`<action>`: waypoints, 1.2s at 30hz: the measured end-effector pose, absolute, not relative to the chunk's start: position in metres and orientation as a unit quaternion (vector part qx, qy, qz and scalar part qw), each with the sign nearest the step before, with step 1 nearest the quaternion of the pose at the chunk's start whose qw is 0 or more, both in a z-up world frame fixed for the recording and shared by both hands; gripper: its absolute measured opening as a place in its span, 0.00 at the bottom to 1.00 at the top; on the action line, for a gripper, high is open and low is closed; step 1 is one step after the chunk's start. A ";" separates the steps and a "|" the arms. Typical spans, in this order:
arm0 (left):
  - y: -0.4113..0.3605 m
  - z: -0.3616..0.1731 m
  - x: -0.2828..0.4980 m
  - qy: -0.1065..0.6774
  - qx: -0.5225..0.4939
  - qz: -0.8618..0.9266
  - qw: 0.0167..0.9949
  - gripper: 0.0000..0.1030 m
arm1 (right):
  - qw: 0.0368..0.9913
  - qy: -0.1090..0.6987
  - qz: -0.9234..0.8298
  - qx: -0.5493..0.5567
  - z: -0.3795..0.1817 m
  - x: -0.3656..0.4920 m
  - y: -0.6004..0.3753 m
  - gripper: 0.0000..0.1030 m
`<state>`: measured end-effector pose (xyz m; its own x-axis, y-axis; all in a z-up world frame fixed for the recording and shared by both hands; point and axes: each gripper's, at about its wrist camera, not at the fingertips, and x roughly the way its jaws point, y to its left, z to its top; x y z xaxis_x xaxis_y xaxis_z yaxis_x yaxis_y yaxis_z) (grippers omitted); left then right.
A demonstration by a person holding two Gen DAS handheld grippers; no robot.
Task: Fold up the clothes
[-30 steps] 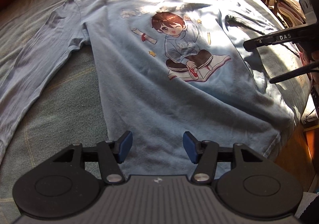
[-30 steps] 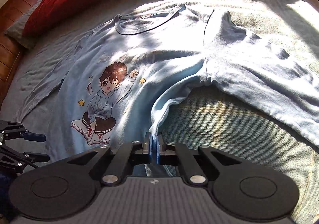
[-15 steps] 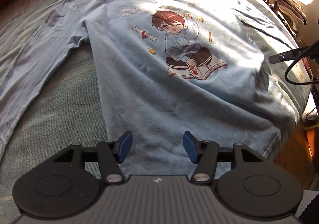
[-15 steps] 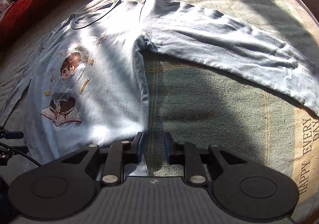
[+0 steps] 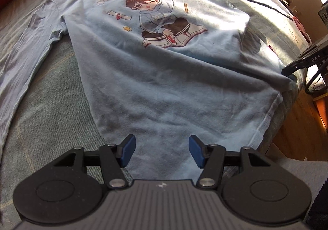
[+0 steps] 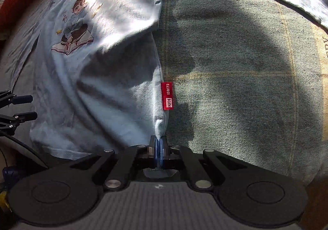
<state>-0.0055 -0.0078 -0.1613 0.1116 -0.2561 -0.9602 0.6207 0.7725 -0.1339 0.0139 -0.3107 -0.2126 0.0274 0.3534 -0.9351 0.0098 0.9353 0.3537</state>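
While the left gripper (image 5: 162, 152) hangs over the bed (image 5: 41, 90) with its fingers (image 5: 128, 149) released and parted, the light blue shirt (image 5: 164, 78) lies spread flat just ahead of them, its hem below the gap. Through the right wrist camera, the right gripper (image 6: 158, 149) has its fingers clenched on the shirt's side edge (image 6: 158, 125), a red tag (image 6: 167, 95) just beyond the fingertips.

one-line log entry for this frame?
step: shirt flat on bed | left gripper: open over hem | right gripper: just closed on side seam below red tag
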 end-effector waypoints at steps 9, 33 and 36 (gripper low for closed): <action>0.004 -0.161 -0.007 0.603 0.126 -0.273 0.739 0.56 | 0.688 0.716 0.072 0.092 -0.207 -0.008 -0.333 0.09; 0.088 -0.181 -0.007 0.665 -0.115 -0.136 0.726 0.56 | 0.661 0.574 0.463 -0.139 -0.180 0.036 -0.086 0.31; 0.085 -0.181 -0.011 0.671 -0.142 -0.138 0.714 0.56 | 0.656 0.567 0.480 -0.135 -0.176 0.032 -0.078 0.38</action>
<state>-0.0114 0.0847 -0.1810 0.0600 -0.3882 -0.9196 0.0064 0.9214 -0.3886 0.0324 -0.0784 -0.1756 -0.1034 0.4762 -0.8732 -0.7827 0.5028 0.3669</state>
